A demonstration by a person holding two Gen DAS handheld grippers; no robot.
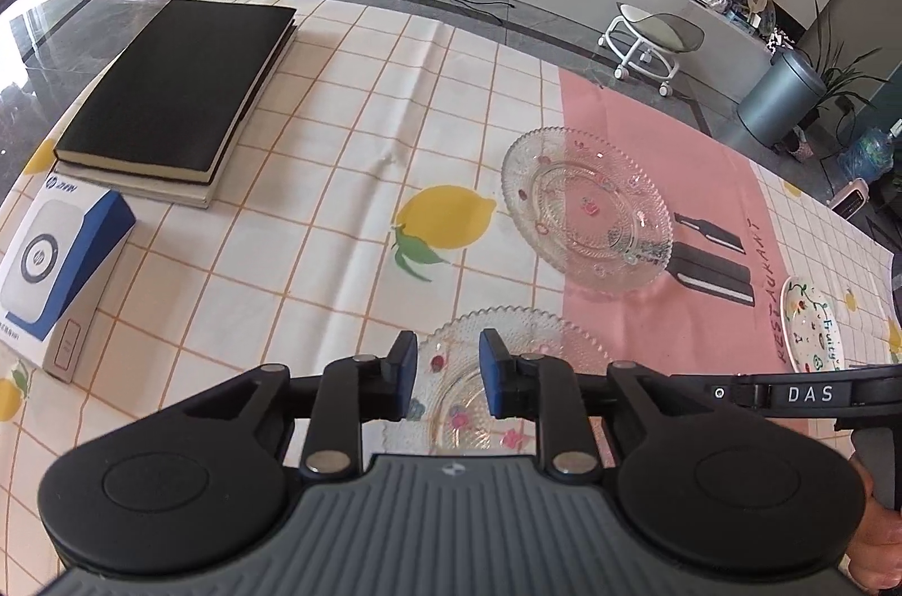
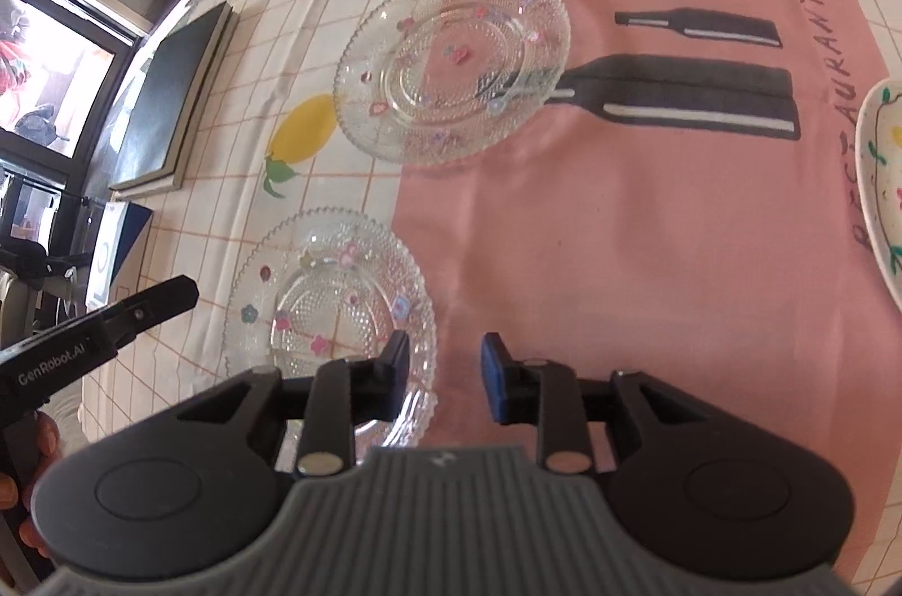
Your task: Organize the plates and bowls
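We note the left gripper (image 1: 448, 373) at bottom centre of its view, jaws a narrow gap apart and holding nothing; the near glass plate (image 1: 496, 342) lies on the tablecloth (image 1: 315, 257) directly behind and below the blue pads (image 1: 491, 370), seen through the gap. In the right wrist view the right gripper (image 2: 445, 379) is likewise slightly parted and empty; the near glass plate (image 2: 332, 291) sits at lower left, its rim passing under the left-hand finger, the gap itself over the pink cloth panel (image 2: 648, 229). Farther up, a second glass plate (image 1: 586, 207) (image 2: 451, 63) straddles the panel's edge. A painted plate (image 1: 812, 325) (image 2: 879, 179) lies at the right edge. Black notebooks (image 1: 175, 88) lie upper left.
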